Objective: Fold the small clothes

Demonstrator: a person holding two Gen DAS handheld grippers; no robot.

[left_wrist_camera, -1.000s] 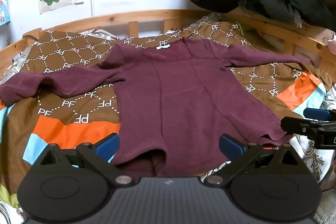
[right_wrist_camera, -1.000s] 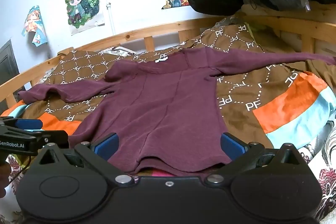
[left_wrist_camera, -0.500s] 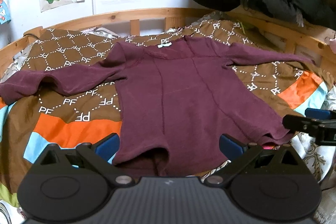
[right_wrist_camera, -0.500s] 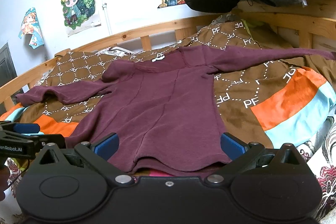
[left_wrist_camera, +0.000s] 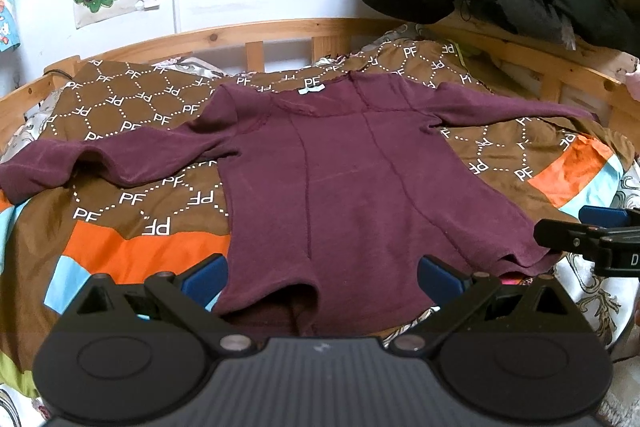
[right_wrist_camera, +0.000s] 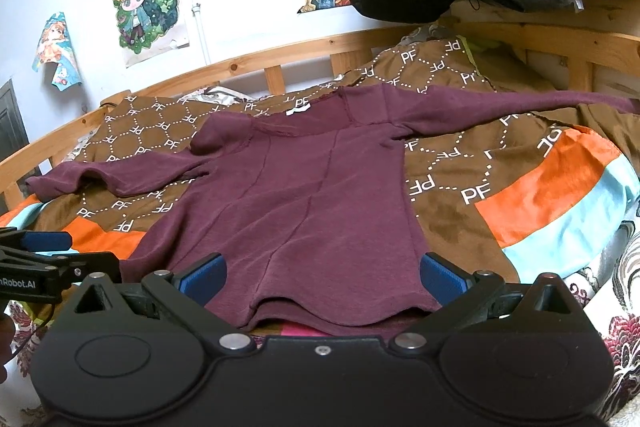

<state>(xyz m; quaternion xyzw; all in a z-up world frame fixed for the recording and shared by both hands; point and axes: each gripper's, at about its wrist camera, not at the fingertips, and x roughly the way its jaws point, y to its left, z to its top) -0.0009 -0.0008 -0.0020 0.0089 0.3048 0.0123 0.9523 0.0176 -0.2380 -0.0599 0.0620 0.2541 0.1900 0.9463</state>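
Sweater [left_wrist_camera: 352, 187] lies flat on the bed's quilt [left_wrist_camera: 132, 199], sleeves out – folding hasn't started. Left tool [left_wrist_camera: 322, 277] and right tool [right_wrist_camera: 322, 277] both gape wide at the hem, empty. Next move, I'd guess: pinching a sleeve or side edge.

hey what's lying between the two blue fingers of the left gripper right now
The hem of the maroon top lies between the open left gripper's fingers, spread flat on the brown quilt. The left wrist view shows it.
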